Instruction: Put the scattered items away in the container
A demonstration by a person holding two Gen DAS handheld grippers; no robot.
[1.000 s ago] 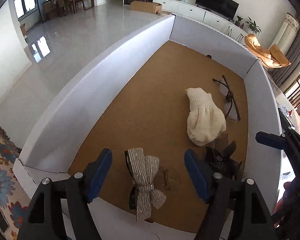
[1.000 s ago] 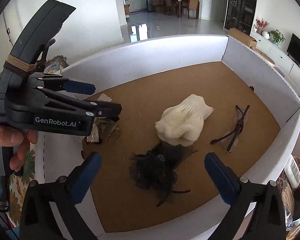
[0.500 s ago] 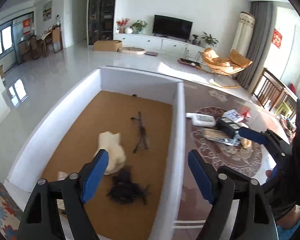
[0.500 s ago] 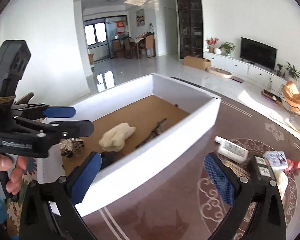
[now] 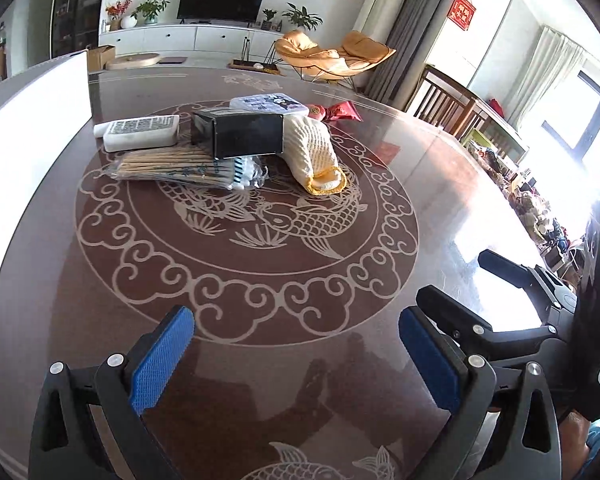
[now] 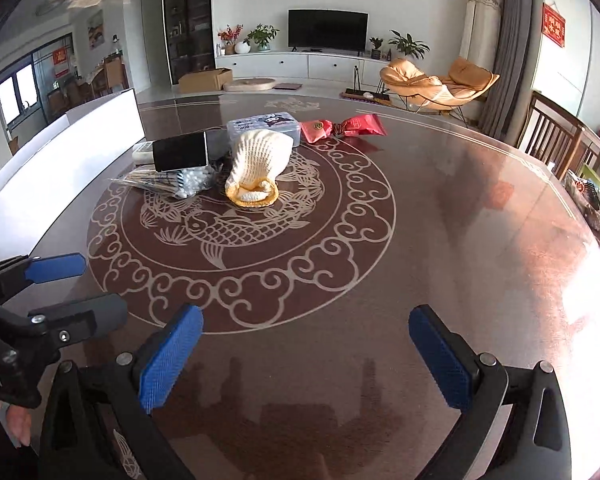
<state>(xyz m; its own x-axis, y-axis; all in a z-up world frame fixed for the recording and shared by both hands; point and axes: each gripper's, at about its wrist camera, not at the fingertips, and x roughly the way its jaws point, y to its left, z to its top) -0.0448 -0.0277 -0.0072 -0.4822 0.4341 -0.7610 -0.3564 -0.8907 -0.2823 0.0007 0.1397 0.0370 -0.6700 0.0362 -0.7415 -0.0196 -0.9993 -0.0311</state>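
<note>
Scattered items lie in a heap on the far side of the dark patterned table [image 5: 260, 380]. They are a cream knitted glove [image 5: 314, 148] [image 6: 260, 156] with a yellow cuff, a black box [image 5: 244, 134], a clear bag of sticks and swabs [image 5: 180, 164], a white flat pack [image 5: 140, 132], a lidded plastic box [image 5: 268, 103] and red packets [image 5: 336, 111]. The white container [image 5: 32, 120] [image 6: 60, 160] shows only its outer wall at the left. My left gripper [image 5: 296, 344] hovers near the table's front; its jaws are opening with nothing between them. My right gripper [image 6: 306, 344] stands open and empty beside it.
Between the grippers and the heap lies the table's bare fish pattern. Wooden chairs [image 6: 552, 136] stand beyond the table's right edge. Each gripper shows at the side of the other's view, close together. A hand [image 6: 18, 420] holds the left one.
Both grippers have swung right, from over the inside of the white container to the table beside it. The left jaws have spread wider. The container's contents are out of view.
</note>
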